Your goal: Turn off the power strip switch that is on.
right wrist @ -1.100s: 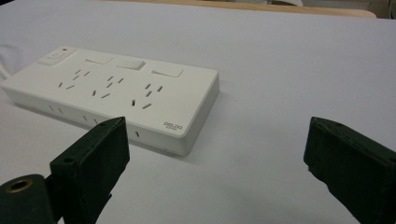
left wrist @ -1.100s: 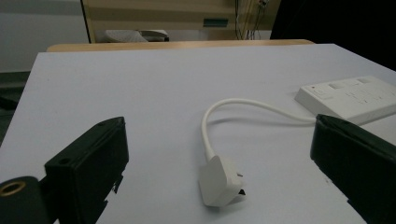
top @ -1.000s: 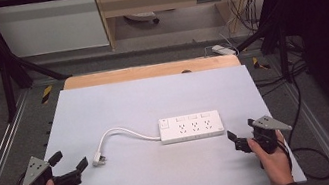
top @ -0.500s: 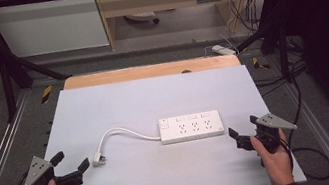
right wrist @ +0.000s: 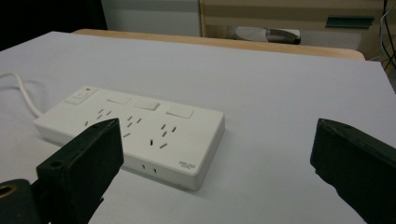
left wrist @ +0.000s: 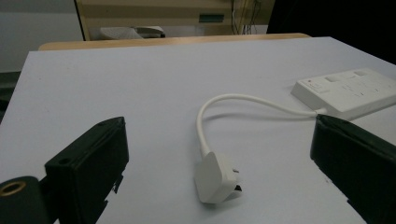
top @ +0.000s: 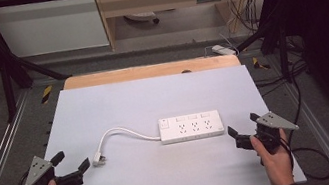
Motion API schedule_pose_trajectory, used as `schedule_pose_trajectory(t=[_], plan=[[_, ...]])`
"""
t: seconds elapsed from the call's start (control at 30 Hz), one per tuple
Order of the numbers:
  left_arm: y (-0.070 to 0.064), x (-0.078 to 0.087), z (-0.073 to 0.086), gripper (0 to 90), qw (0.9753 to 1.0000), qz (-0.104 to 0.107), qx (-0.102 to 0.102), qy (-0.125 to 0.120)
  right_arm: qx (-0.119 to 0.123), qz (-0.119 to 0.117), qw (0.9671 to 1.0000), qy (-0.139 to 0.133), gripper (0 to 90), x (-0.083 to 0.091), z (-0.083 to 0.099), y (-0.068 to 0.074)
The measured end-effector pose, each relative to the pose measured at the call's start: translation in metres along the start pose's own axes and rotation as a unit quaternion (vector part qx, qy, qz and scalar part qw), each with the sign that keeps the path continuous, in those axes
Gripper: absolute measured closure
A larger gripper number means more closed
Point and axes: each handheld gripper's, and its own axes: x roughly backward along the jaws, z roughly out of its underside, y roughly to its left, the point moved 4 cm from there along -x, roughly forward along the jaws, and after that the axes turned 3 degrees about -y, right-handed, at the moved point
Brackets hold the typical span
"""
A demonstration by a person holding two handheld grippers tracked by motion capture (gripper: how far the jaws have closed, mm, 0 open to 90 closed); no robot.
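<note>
The left gripper hovers low over the table with its jaws spread wide and nothing between them. The plug lies flat just ahead of it, its cord looping away to the power strip. The right gripper is also spread wide and empty, near the table's right edge. The strip lies just ahead of it and slightly to its left, its far end nearest. Nothing lies between either gripper and these things.

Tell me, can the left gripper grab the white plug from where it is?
Probably yes. The left gripper is open, and the plug lies flat just ahead between its jaws, with bare table around it.
</note>
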Motion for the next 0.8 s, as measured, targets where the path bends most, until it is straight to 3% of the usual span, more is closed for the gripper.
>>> schedule_pose_trajectory(t=[0.47, 0.53, 0.6, 0.8], plan=[[0.0, 0.0, 0.001, 4.2, 1.0, 0.001, -0.003, 0.004, 0.002, -0.012, 0.9998, -0.018, 2.8, 0.0, -0.013, 0.005], [0.0, 0.0, 0.001, 4.3, 1.0, 0.002, -0.005, 0.004, 0.012, -0.012, 0.9997, -0.02, 3.0, 0.001, -0.019, 0.009], [-0.001, 0.0, 0.001, 4.3, 1.0, 0.001, -0.004, 0.004, 0.0, -0.026, 0.9992, -0.03, 3.0, 0.001, -0.026, 0.013], [0.0, 0.0, 0.001, 4.3, 1.0, 0.002, -0.003, 0.005, -0.005, -0.045, 0.9978, -0.048, 2.6, 0.0, -0.041, 0.02]])
